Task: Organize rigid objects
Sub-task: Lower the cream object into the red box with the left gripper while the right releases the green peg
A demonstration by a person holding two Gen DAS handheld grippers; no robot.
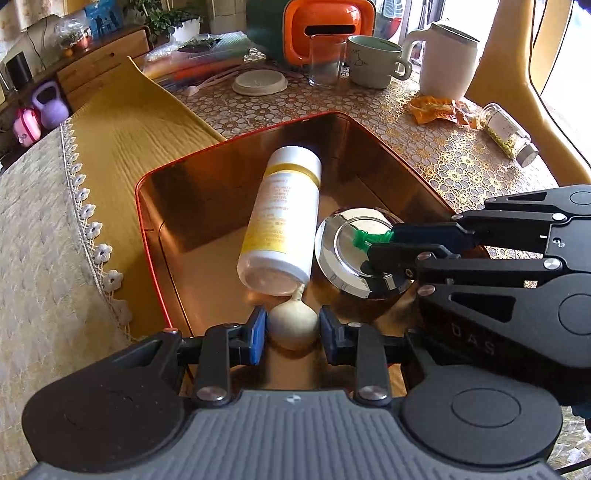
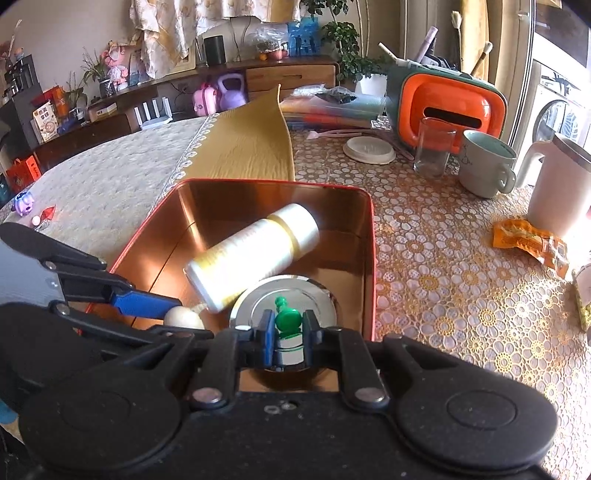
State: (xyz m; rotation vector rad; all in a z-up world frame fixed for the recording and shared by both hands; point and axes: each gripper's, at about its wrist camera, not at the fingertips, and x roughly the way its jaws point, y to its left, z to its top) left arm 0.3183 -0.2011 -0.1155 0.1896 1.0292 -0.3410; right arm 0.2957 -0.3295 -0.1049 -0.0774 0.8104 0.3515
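Open red tin box (image 1: 147, 221) with a coppery interior, standing on the desk (image 1: 443, 155) with its patterned lace cover. Inside lies a white bottle (image 1: 280, 218) with a yellow band, on its side, its base toward the near edge and its cap toward the far wall. To the right of the bottle, touching or nearly touching it, sits a round shiny metal lid (image 1: 340, 251) with a green knob (image 1: 364, 239) at its centre.

The left gripper (image 1: 293, 325) is at the near end of the box, its blue pads on either side of a small cream bulb-shaped object (image 1: 293, 325) with a thin stem; narrow gaps show beside the bulb, so the gripper appears slightly released rather than clamped. The stem end of the bulb points at the base of the bottle.

The right gripper (image 2: 287, 330) enters from the right and is clenched on the green knob (image 2: 288, 320), both pads pressed against it, above the metal lid (image 2: 251, 306). In the right wrist view the bottle (image 2: 255, 251) lies diagonally behind the lid, and the left gripper (image 2: 162, 308) with the bulb (image 2: 183, 318) appears at the left.

On the far part of the desk: a glass tumbler (image 1: 325, 61), a pale mug (image 1: 373, 61), a white jug (image 1: 447, 62), an orange appliance (image 1: 328, 26), a white dish (image 1: 259, 82), an orange packet (image 1: 437, 109) and a small jar (image 1: 508, 133) lying on its side.
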